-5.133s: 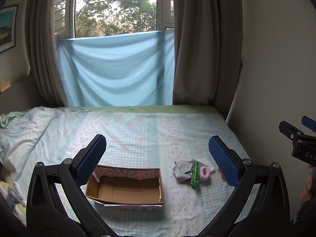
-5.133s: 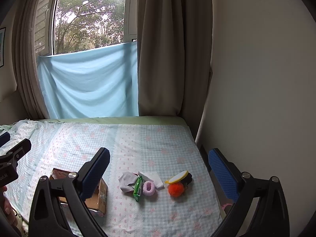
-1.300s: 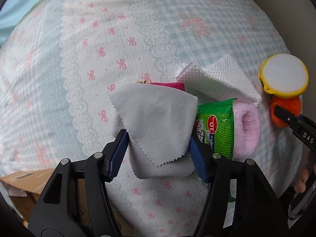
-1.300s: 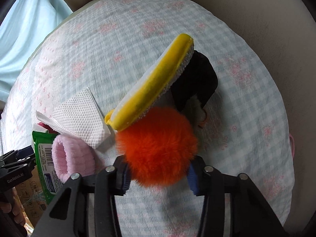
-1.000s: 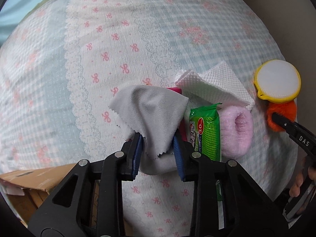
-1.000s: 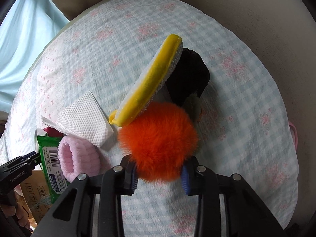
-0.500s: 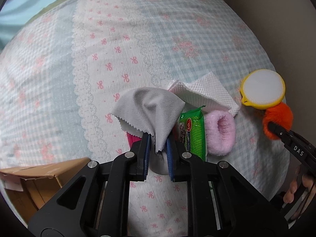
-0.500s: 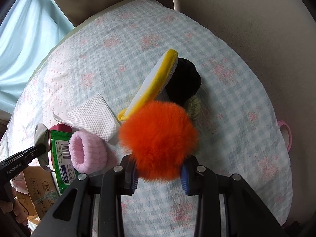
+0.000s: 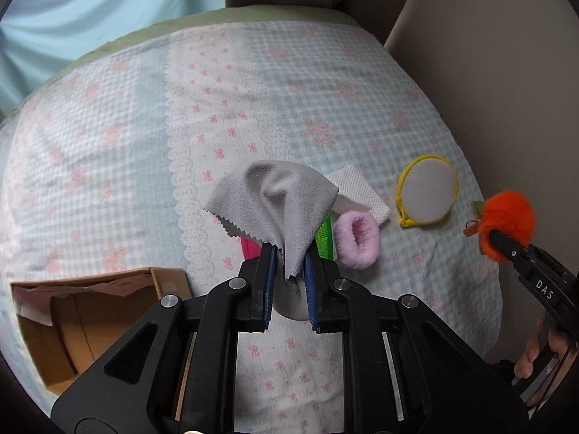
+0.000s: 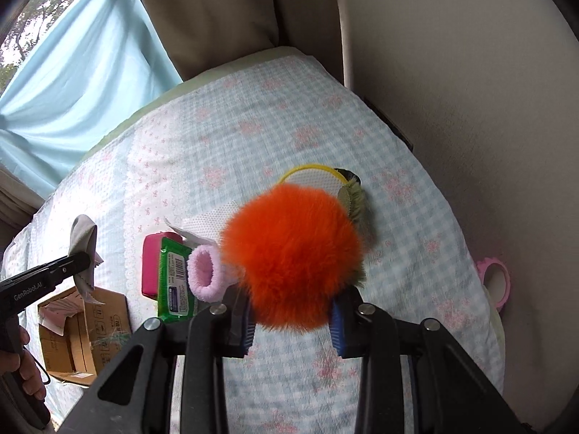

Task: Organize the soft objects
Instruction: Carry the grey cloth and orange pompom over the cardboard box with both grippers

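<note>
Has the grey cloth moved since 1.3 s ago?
Yes. The grey cloth, then flat beside the green wipes pack, now hangs bunched and lifted in the left claw.

"DAS" on right tool (image 9: 506,244); "GenRobot.AI" on left tool (image 10: 77,266).

bed (image 9: 325,90) checked sheet | blue curtain (image 10: 72,83) | beige wall (image 10: 470,108)
</note>
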A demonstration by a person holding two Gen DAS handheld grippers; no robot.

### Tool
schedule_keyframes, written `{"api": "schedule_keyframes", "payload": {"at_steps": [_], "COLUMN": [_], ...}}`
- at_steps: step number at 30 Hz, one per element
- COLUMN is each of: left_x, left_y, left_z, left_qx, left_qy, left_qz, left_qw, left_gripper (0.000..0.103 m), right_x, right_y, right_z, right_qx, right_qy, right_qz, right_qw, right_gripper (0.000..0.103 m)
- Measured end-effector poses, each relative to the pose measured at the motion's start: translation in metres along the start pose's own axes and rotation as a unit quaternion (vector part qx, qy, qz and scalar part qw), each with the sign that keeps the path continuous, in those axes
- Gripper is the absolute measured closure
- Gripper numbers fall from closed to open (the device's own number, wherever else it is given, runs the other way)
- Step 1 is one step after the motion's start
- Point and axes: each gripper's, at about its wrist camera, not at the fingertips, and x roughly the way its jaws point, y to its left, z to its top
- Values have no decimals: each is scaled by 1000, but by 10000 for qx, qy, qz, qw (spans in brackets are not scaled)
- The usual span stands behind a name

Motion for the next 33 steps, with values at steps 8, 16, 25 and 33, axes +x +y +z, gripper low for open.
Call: {"api": "schedule_keyframes", "payload": {"at_steps": [8, 16, 25, 33], "left_x": [-91, -185, -242, -253], "left_y": [8, 49, 137, 233], "left_z": [-23, -54, -94, -124], "left_qx": [-299, -679, -889, -750], "left_qy": [-562, -1024, -1266, -969], "left_qz": [28, 118, 129, 164], "left_qw": [9980, 9924, 9879, 9923], "left_gripper": [90, 90, 90, 90], "right_x": [-79, -151, -171, -135], "right_y": [46, 129, 247, 336], "right_z": [12, 8, -29, -71], "right_qx": [-738, -1443, -1749, -1516], "right_qy": [-519, -911, -862, -378], "right_qz": [295, 699, 1054, 1200], "right_qw": [9955, 9828, 9751, 9804], "right_gripper": [73, 73, 73, 73]}}
